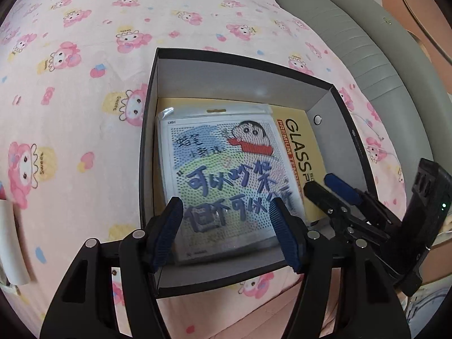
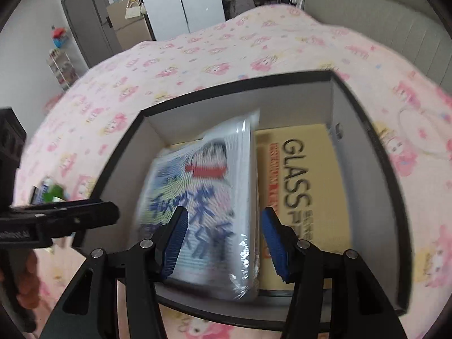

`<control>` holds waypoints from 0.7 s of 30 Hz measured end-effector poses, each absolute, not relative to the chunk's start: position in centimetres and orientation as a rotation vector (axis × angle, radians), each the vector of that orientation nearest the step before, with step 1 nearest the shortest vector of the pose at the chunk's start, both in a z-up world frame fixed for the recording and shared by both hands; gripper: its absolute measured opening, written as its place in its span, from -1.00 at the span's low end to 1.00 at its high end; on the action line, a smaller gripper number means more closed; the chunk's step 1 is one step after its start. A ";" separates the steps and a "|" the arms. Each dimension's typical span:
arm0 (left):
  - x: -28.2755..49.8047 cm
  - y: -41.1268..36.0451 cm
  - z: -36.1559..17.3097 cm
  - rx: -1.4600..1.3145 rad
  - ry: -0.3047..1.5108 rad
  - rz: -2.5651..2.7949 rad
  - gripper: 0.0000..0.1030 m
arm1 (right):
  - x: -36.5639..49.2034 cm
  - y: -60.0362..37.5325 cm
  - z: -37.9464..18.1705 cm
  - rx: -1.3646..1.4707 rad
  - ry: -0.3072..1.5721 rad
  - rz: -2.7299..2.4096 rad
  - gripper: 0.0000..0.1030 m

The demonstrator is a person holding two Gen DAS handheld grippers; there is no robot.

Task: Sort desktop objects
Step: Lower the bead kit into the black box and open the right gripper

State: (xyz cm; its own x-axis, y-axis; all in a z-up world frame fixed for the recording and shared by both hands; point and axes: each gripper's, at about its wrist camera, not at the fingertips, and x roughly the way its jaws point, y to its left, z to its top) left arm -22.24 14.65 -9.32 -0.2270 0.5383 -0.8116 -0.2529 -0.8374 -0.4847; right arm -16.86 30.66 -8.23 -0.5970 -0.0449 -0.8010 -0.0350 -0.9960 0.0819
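Observation:
A black box (image 1: 350, 130) with white inner walls sits on the pink cartoon-print sheet. Inside it a plastic-wrapped cartoon bead picture (image 1: 223, 169) lies on top of a yellow "GLASS" package (image 1: 296, 141). My left gripper (image 1: 227, 220) hovers over the picture's near half, jaws open, blue pads apart with nothing pinched. My right gripper (image 1: 327, 188) reaches in from the right above the yellow package's near edge. In the right wrist view the right gripper (image 2: 224, 231) stands open above the bead picture (image 2: 203, 186), whose right edge shows beside the yellow package (image 2: 299, 186) in the box (image 2: 392, 186).
The pink sheet (image 1: 84, 113) spreads left of and behind the box. A grey padded headboard (image 1: 367, 45) curves along the right. A white object (image 1: 11, 240) lies at the far left edge. A small green item (image 2: 53, 193) rests left of the box. A hand (image 2: 26, 271) holds the left gripper's body (image 2: 56, 220).

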 end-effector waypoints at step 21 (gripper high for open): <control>-22.1 14.3 -9.5 -1.535 -0.351 2.123 0.19 | -18.0 32.2 -9.2 1.550 -0.185 -2.711 -0.01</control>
